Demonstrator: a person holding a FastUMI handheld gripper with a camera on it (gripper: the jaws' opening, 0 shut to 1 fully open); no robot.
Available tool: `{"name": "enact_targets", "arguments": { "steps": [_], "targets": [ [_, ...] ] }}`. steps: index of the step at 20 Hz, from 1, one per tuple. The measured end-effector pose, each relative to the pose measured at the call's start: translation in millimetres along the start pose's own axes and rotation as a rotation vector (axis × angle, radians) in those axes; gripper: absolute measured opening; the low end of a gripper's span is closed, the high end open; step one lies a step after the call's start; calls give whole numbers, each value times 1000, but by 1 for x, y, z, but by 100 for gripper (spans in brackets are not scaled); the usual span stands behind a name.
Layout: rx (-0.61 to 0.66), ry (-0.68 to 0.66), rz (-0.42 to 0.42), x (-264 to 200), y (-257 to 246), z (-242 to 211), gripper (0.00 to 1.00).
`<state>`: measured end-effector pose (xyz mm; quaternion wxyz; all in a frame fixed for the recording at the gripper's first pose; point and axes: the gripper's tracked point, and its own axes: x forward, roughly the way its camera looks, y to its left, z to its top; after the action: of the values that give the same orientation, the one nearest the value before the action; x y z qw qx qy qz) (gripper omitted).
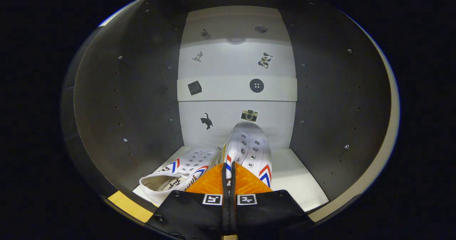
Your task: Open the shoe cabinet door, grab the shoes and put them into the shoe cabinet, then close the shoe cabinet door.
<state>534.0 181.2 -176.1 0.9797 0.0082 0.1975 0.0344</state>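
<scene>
I am looking into the shoe cabinet [295, 177], which has a white floor and dark side walls. A white sneaker with red and blue chevrons [251, 149] points toe-first at the back wall. My gripper [228, 174] is shut on its heel end, with the fingers pressed close together. The shoe's toe sits higher than its heel, near the back panel. The second white sneaker [185, 170] lies on the cabinet floor just left of the fingers, angled, with its opening facing me.
The white back panel [235, 65] carries several small stickers and a horizontal shelf edge [228, 94] across its middle. Dark side walls [142, 108] [331, 108] close in on both sides. Bare floor lies right of the held shoe.
</scene>
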Motion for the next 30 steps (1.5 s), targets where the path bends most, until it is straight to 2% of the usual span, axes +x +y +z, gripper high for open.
{"name": "enact_targets", "arguments": {
  "steps": [4,7,10,13,20,30],
  "targets": [
    [-63,17,-15,7,4,-3,1],
    [-90,-34,-9,-11,16,15,34],
    [-62,-34,-55,-39,16,20,66],
    [-32,-67,-38,-97,26,26,99],
    [-13,-110,-20,-222,22,21,99],
    [-1,-122,37,-397,30,-15,99]
  ]
}}
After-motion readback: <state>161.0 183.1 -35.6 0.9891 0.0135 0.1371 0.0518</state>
